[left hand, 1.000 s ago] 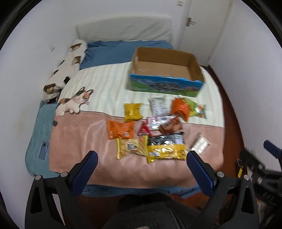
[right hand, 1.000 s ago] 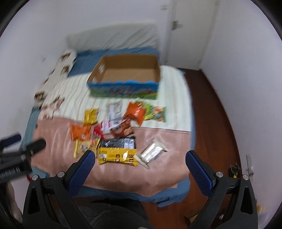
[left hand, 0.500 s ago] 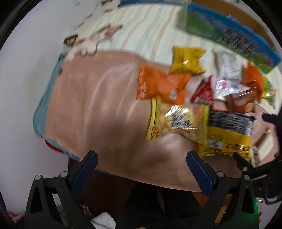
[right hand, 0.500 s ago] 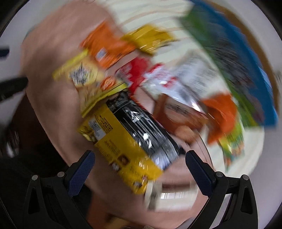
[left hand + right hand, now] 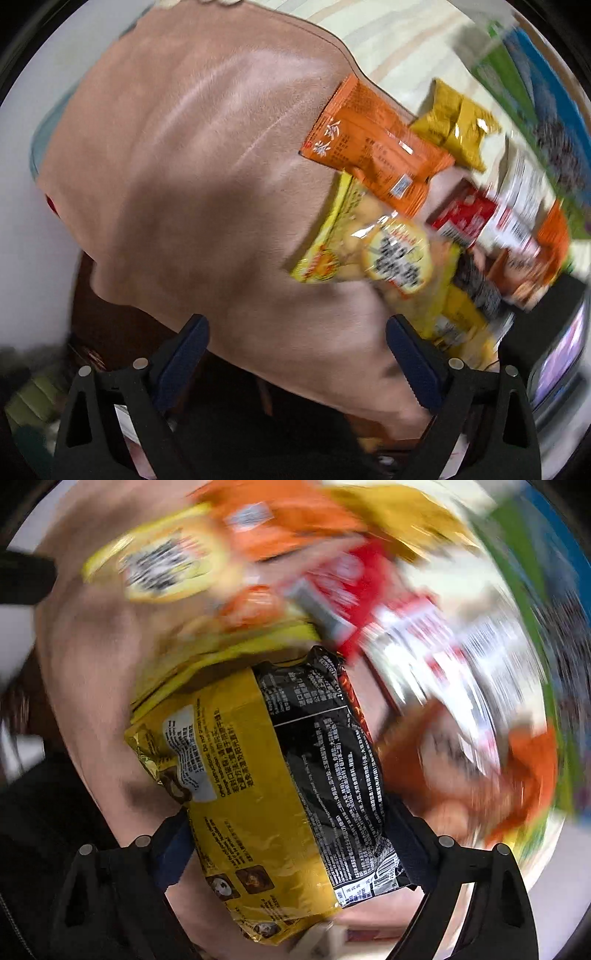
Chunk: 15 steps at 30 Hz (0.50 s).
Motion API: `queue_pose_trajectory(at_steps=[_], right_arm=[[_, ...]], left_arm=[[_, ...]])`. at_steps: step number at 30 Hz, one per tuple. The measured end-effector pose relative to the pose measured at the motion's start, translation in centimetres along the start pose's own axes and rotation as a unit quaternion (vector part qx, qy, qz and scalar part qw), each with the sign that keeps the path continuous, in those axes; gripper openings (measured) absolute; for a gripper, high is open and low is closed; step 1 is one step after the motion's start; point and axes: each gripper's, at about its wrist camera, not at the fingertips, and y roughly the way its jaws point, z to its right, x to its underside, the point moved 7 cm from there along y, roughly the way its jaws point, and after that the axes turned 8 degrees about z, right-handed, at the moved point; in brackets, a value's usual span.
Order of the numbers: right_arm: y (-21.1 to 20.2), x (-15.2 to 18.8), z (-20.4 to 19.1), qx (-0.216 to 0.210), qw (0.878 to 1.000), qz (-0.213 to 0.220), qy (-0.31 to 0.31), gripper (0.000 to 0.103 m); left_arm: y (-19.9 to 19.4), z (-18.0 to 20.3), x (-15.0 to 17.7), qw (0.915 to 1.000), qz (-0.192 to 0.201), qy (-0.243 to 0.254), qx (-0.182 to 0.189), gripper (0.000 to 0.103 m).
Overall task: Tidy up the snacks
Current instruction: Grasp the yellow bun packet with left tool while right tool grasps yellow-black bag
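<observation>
Both hand-held grippers point down at the bed. Right hand-held gripper [image 5: 291, 845]: jaws wide and closing, with the yellow-and-black packet [image 5: 280, 775] lying between the fingers, its long sides close to both blue pads; contact with the pads cannot be made out, and the packet lies flat on the pink blanket [image 5: 92, 657] near the bed's near edge. Left hand-held gripper [image 5: 295, 350]: jaws wide and closing, with only bare pink blanket [image 5: 177, 166] between the fingers. The yellow biscuit bag [image 5: 373, 247] lies just beyond its right finger [image 5: 410, 354], apart from it. Beyond that bag lies the orange packet [image 5: 373, 147], its near end overlapping the biscuit bag; further toward the middle of the bed sits a mustard-yellow bag [image 5: 458, 129] on the striped cream sheet [image 5: 399, 48]. A red packet [image 5: 465, 218] and a white-and-red wrapper [image 5: 517, 206] lie to the right of the orange one. The blue-and-green carton [image 5: 535, 92] stands past the snacks toward the far side of the bed, heavily blurred. In the right wrist view the rest of the pile is smeared by motion; colours only.
</observation>
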Motion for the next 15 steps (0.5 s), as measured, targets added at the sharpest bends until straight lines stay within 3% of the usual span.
queue_pose_trajectory(at_steps=[4, 7, 12, 15], right_arm=[[-0.7, 1.2, 2.7, -0.029, 0.985, 0.002, 0.170, 0.094], [-1.1, 2.4, 4.6, -0.035, 0.959, 0.009, 0.280, 0.094], [-1.1, 2.1, 7.5, -0.019, 0.918, 0.019, 0.395, 0.094], [-1.2, 1.6, 8.9, -0.016, 0.898, 0.018, 0.439, 0.094]], left_arm=[[0.3, 1.3, -1.2, 0.9977, -0.024, -0.047, 0.043, 0.098], [1.6, 2.7, -2.6, 0.9941, -0.046, -0.078, 0.061, 0.098], [6.3, 3.5, -5.3, 0.9894, -0.087, -0.107, 0.044, 0.097], [7.4, 3.5, -5.0, 0.9918, -0.098, -0.079, 0.022, 0.092]])
